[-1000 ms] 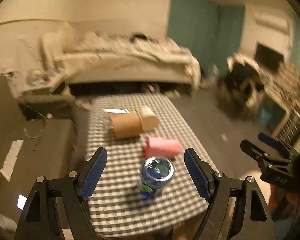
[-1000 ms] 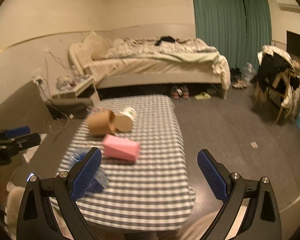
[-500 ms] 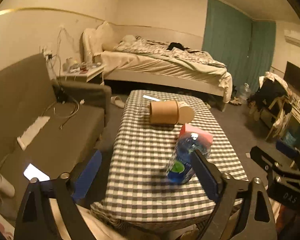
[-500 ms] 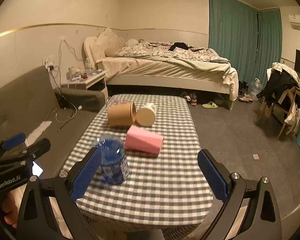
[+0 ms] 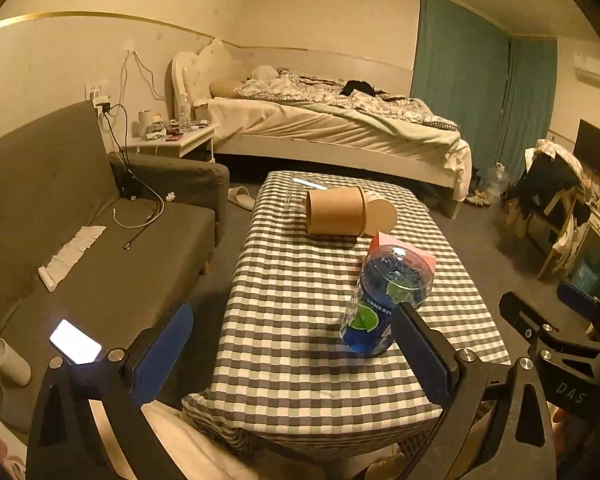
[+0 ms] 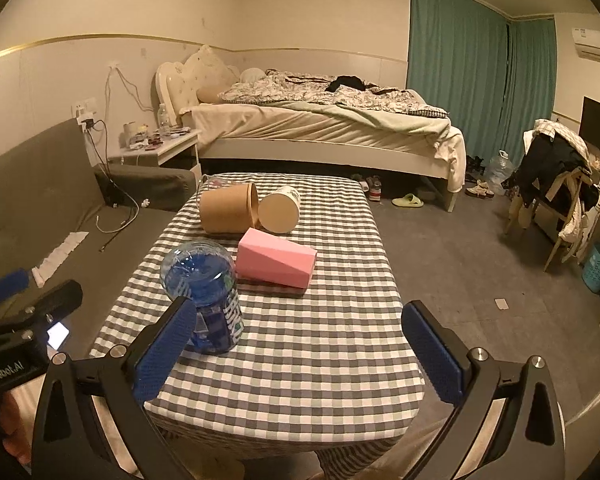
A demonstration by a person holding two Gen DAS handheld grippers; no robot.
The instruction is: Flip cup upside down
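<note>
Blue bottle-cup ended up base-up at the counter's 7 o'clock; both grippers had backed off, wide and empty, so the flip looked done.

Grey-and-white checked tablecloth beneath everything; clear blue plastic cup with a green-and-white label just beyond the blue finger pad; pink angular block farther ahead; plain brown cardboard tub and cream-white cup beyond; teal curtains far off.
</note>
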